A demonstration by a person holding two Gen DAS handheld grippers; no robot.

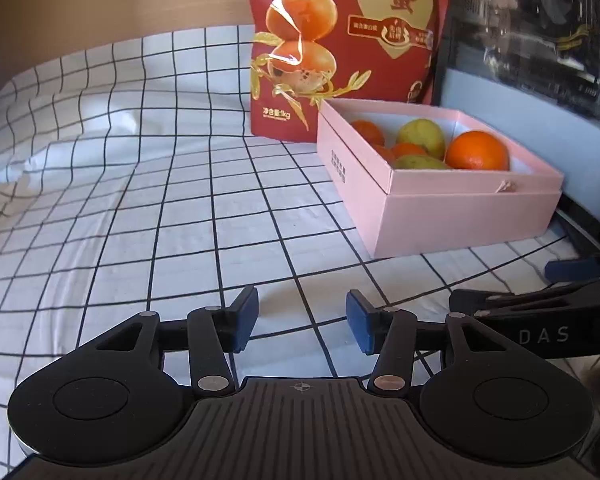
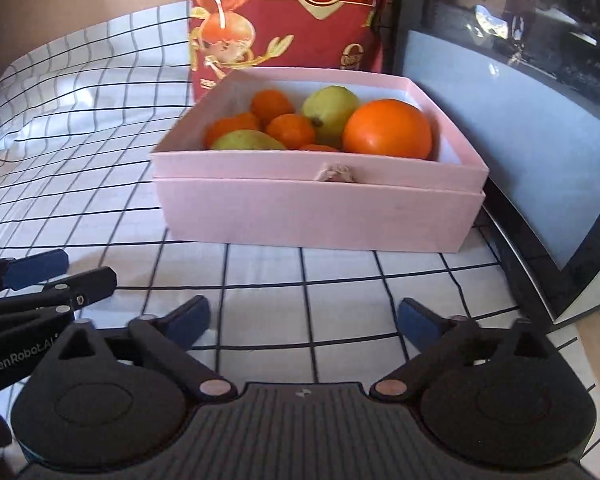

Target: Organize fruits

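Fruit, oranges and green pears, already fills the pink cardboard box at twelve o'clock, nothing loose visible; left gripper and right gripper both gape empty.

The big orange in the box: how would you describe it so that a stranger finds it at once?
Find the pink box standing on the checked cloth, before the red bag. Inside, at its right end, lies the big orange, beside a green pear. It is much larger than the small oranges on the left.
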